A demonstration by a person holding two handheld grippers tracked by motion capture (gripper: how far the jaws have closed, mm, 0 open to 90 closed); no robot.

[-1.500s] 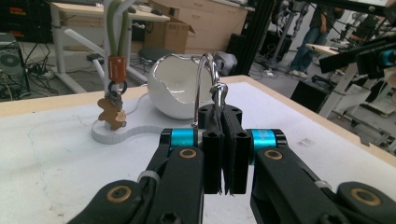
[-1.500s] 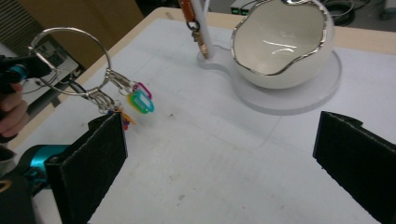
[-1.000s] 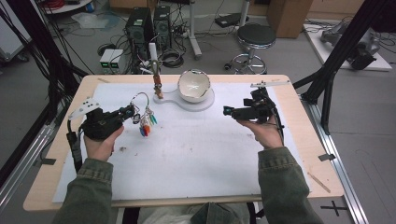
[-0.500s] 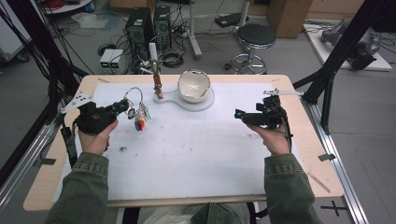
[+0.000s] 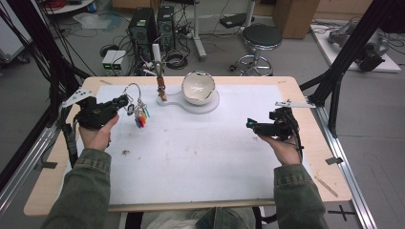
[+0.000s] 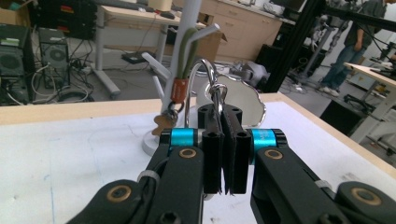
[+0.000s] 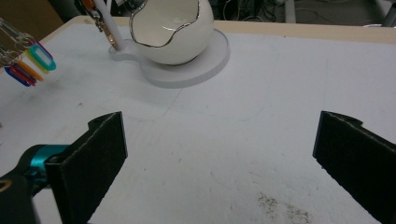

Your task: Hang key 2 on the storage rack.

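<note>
Seen from the high view, the left gripper (image 5: 125, 101) has drawn its metal key ring with coloured plastic tags (image 5: 138, 113) away from the white egg-shaped bowl on its round stand (image 5: 198, 88), toward the worktop (image 5: 305, 143) edge, so the keys seem freed. Left gripper view: jaws clamped on the ring's wire loop (image 6: 212, 81), the bowl just behind. Right gripper view: the right gripper (image 7: 219, 154) gapes wide and empty, bare worktop stretching to the bowl.

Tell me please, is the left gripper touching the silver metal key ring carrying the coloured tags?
Touching: the left gripper view shows the left gripper shut on the silver metal key ring.
</note>
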